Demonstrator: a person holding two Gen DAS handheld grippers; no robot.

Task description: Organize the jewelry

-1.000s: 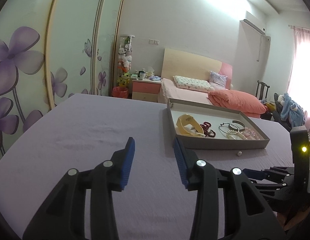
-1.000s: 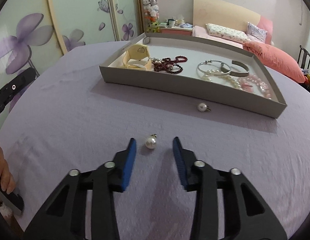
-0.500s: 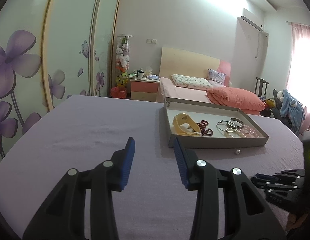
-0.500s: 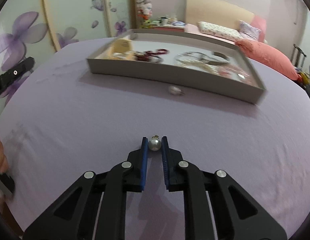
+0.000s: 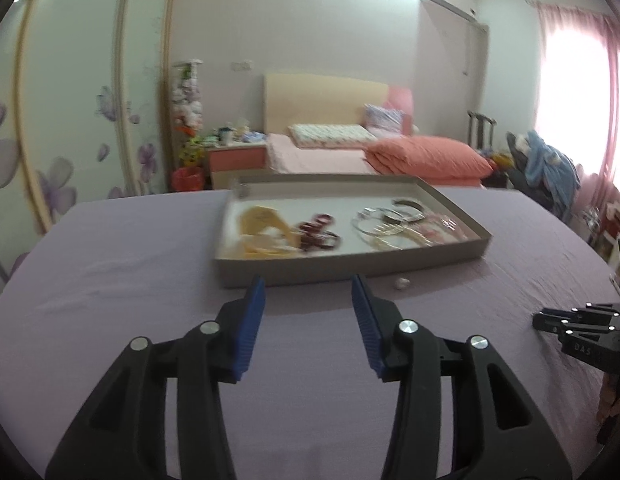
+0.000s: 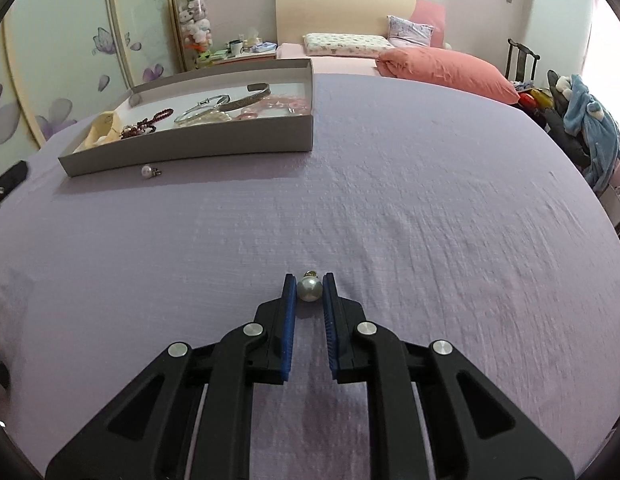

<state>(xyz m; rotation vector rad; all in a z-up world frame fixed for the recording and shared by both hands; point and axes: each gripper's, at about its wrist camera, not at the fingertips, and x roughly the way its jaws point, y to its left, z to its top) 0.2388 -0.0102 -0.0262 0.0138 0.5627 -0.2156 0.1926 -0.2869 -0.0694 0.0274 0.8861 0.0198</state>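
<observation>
My right gripper [image 6: 309,289] is shut on a pearl earring [image 6: 309,288] and holds it just above the purple tablecloth [image 6: 390,200]. A second pearl earring [image 6: 148,171] lies on the cloth in front of the grey jewelry tray [image 6: 190,150]; it also shows in the left wrist view [image 5: 402,283]. The tray [image 5: 350,262] holds a yellow watch [image 5: 262,224], dark red beads [image 5: 318,234], silver bangles [image 5: 384,220] and pink beads [image 5: 442,228]. My left gripper [image 5: 308,300] is open and empty, just short of the tray's near wall.
The right gripper's body [image 5: 582,332] shows at the right edge of the left wrist view. Behind the table stand a bed with a pink quilt [image 6: 442,72], a nightstand [image 5: 238,156] and floral wardrobe doors [image 5: 70,120]. A chair with blue clothes [image 6: 590,128] is at the right.
My right gripper closed on the near pearl earring and swung right, so the tray now sits to its left. My left gripper moved closer to the tray and stays open.
</observation>
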